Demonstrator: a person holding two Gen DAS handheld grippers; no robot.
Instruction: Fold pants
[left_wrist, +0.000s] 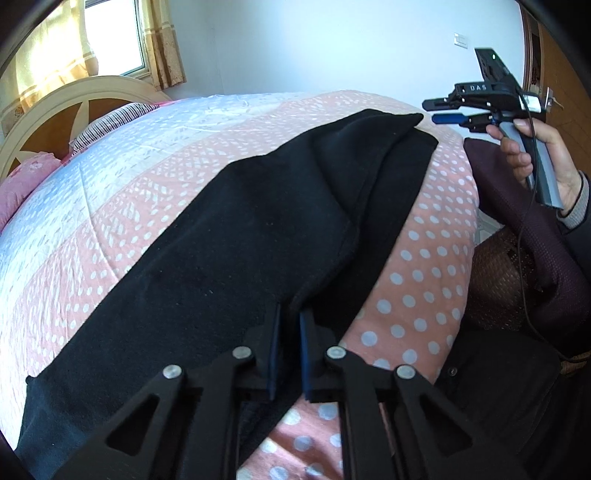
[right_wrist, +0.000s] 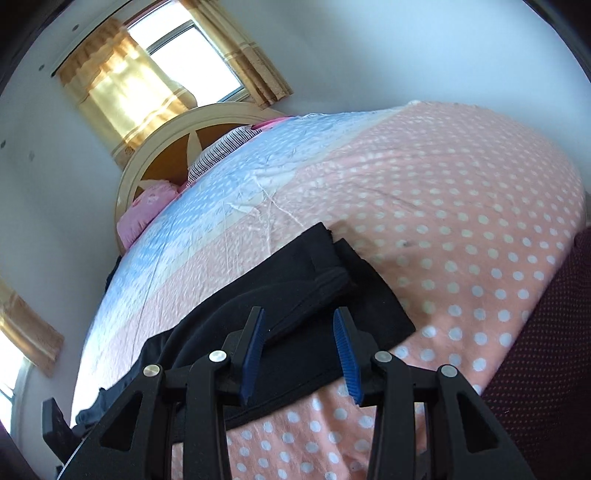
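Black pants lie along the pink dotted bedspread, one layer lying over the other with a ridge down the middle. My left gripper is shut on a pinch of the pants' near edge, with dark cloth between the blue pads. My right gripper is open and empty, held above the pants' far end. It also shows in the left wrist view, raised above the bed's right edge in a hand.
A cream headboard with pink and striped pillows stands at the far left. A curtained window is behind it. A dark maroon cloth hangs beside the bed on the right, by the person's body.
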